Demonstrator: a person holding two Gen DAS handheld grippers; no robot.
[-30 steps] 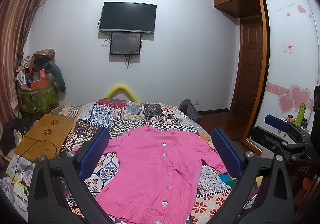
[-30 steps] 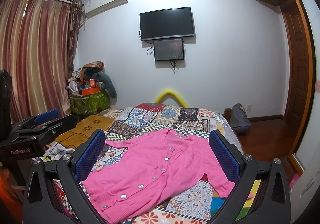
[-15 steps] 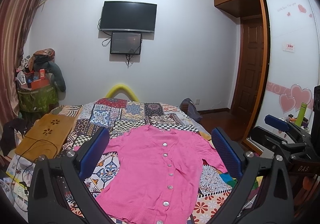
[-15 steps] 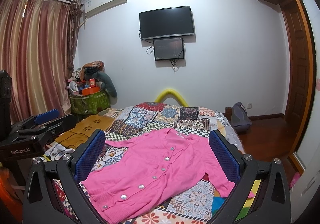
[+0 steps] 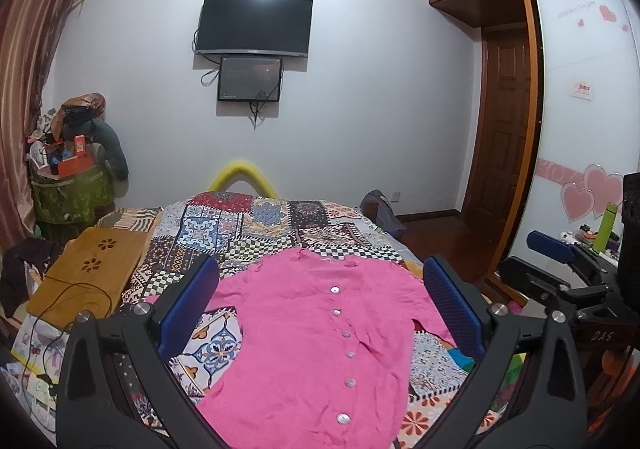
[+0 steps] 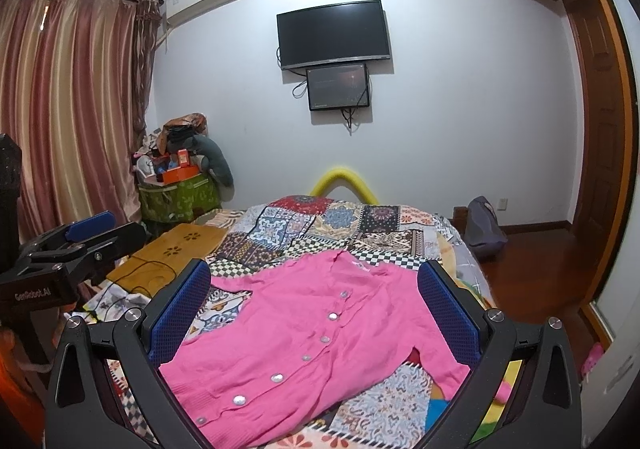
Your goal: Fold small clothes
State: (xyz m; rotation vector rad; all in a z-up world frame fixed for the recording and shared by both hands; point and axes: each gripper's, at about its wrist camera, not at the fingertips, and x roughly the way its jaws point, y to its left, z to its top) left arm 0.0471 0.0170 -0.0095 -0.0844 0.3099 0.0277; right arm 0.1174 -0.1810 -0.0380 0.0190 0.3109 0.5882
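Cardigan: pink knit button-front cardigan [image 5: 316,333] lies flat, face up, on the patchwork-print bedspread [image 5: 248,225], collar twd the far wall w/ the TV, hem nearest the grippers; sleeves spread out to each side.
Progress: looks like nothing folded yet. No crease, no sleeve turned in, buttons in one open row. Whole fold is left: sleeves in, sides in, hem up, by my guess.
Left gripper [image 5: 320,305]: jaws wide, holding nothing, hovering above the hem end, clear of the cloth.
Right gripper [image 6: 316,313]: jaws wide too, empty, held above the same garment, seeing it at a slant.
Edges: right sleeve end sits near the bed's right edge; floor drops away just beyond, so a drag that way could pull it off.
Open room: bare bedspread past the collar gives space to work. Left side is tighter, w/ a wooden lap tray w/ flower cut-outs [image 5: 88,273] and its black cable beside the left sleeve.
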